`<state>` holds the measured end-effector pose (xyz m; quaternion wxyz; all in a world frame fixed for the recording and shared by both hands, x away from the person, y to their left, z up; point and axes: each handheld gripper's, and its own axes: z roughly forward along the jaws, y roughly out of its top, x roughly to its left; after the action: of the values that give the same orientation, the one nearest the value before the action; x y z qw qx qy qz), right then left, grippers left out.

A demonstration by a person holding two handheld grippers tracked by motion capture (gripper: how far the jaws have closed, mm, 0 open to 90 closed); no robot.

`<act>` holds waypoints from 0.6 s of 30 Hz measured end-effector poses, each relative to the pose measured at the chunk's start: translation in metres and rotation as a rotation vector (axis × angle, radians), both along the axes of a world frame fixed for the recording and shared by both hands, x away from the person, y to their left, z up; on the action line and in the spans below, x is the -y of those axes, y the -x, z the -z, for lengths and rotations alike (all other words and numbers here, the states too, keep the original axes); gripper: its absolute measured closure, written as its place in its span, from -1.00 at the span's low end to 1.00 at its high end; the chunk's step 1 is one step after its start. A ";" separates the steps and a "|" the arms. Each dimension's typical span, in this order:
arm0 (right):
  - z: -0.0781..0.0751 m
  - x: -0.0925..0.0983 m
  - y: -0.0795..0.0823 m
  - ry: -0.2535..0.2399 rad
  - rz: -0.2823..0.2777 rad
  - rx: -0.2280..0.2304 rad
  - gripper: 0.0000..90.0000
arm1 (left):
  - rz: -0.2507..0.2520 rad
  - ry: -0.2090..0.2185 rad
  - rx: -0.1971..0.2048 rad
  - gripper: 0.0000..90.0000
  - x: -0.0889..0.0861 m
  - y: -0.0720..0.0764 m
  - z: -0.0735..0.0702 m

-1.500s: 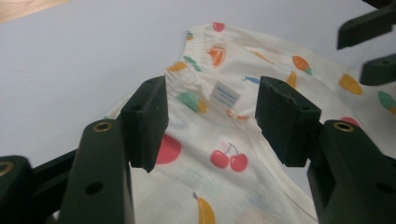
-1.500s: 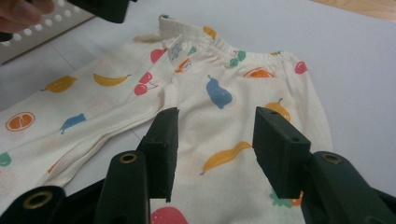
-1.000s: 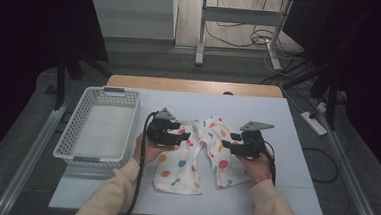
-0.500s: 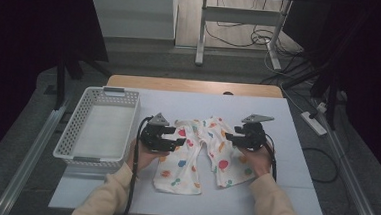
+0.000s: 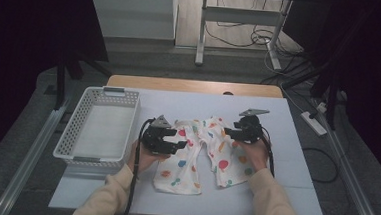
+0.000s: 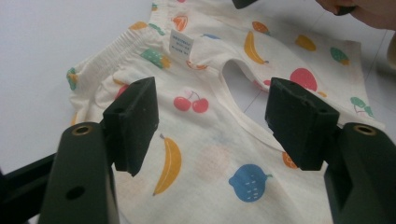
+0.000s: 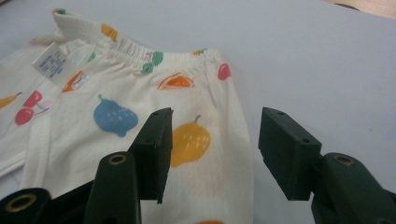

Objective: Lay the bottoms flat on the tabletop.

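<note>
Nearest to me, two forearms in pale yellow sleeves (image 5: 107, 200) come in over the front edge of the table (image 5: 295, 159), which has a light grey top. Each hand holds a black gripper above a small pair of cream trousers (image 5: 195, 153) with a fruit print, lying flat near the middle of the table with the legs toward the person and the waistband on the far side.

The left gripper (image 5: 162, 138) is over the left leg of the trousers. In the left gripper view its two jaws stand wide apart with nothing between them; under them I see the cloth with a yellow banana, a pair of red cherries and a blue fruit. A white label (image 6: 180, 45) is sewn inside the elastic waistband, just beyond the jaws.

The right gripper (image 5: 247, 128) is over the right leg, close to the waistband on that side. In the right gripper view its jaws are also spread apart and hold nothing; between and below them lies the cloth with a yellow fruit and a blue fruit, and the outer edge of the leg runs under the gap. I cannot tell if the jaws touch the cloth.

To the left of the trousers, just beside the left gripper, a white plastic basket (image 5: 71, 135) with perforated walls stands on the table.

Beyond the table there is a grey floor with the metal legs of a stand (image 5: 201, 33) and some black cables (image 5: 243, 38).
</note>
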<state>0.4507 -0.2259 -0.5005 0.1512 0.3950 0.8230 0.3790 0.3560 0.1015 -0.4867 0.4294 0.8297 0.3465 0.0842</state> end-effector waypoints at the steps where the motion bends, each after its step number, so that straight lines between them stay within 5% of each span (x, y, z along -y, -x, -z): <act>1: 0.000 -0.001 -0.002 0.000 0.001 -0.001 0.00 | 0.002 -0.001 0.000 -0.25 0.000 0.000 0.000; 18: 0.007 -0.012 -0.026 0.011 -0.001 -0.015 -0.03 | 0.011 -0.012 0.015 -0.29 0.000 0.003 -0.004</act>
<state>0.4772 -0.2134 -0.5079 0.1471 0.3968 0.8263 0.3715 0.3528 0.1014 -0.4829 0.4272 0.8337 0.3381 0.0900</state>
